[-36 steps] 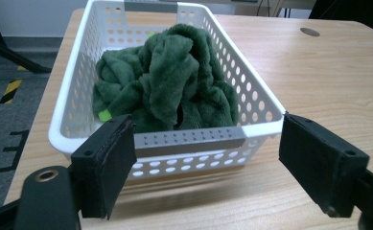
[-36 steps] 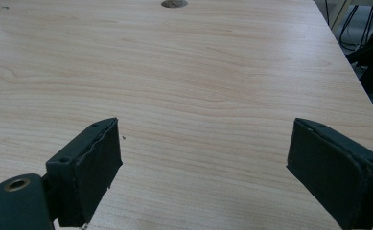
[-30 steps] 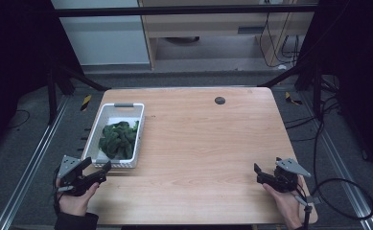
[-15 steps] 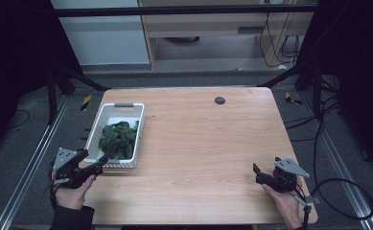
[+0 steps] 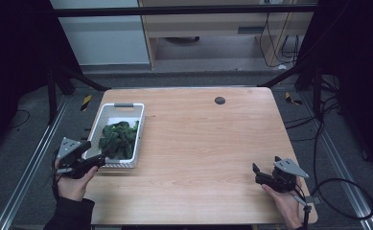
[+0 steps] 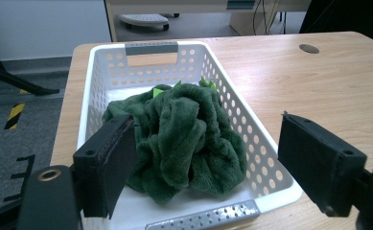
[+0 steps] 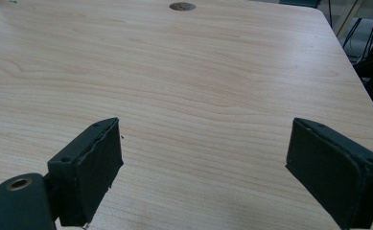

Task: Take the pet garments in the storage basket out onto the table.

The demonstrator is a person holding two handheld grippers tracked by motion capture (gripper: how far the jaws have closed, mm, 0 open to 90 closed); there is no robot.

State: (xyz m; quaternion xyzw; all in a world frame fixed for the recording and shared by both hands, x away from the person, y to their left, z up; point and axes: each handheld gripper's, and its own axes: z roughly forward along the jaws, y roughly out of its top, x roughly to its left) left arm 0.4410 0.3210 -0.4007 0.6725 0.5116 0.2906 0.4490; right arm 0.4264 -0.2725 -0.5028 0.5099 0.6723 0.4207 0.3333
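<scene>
A white perforated basket (image 5: 138, 125) stands on the left part of the wooden table (image 5: 208, 139), holding a heap of dark green towels (image 5: 118, 139). My left gripper (image 5: 100, 157) hovers at the basket's near end, open, pointing over the rim. In the left gripper view the wide-apart jaws of my left gripper (image 6: 208, 167) frame the towels (image 6: 184, 124) and the basket (image 6: 98, 72), touching neither. My right gripper (image 5: 257, 173) rests low at the table's near right corner, open. In the right gripper view my right gripper (image 7: 203, 167) has bare tabletop (image 7: 198, 72) between its jaws.
A dark round grommet (image 5: 219, 100) sits near the table's far edge, also the grommet (image 7: 182, 6) in the right gripper view. Black frame rails run along both sides of the table. Cables lie on the floor (image 5: 347, 187) at the right.
My left gripper has lifted and moved left and away from the front edge, up to the basket's near end. The right gripper has stayed still.
</scene>
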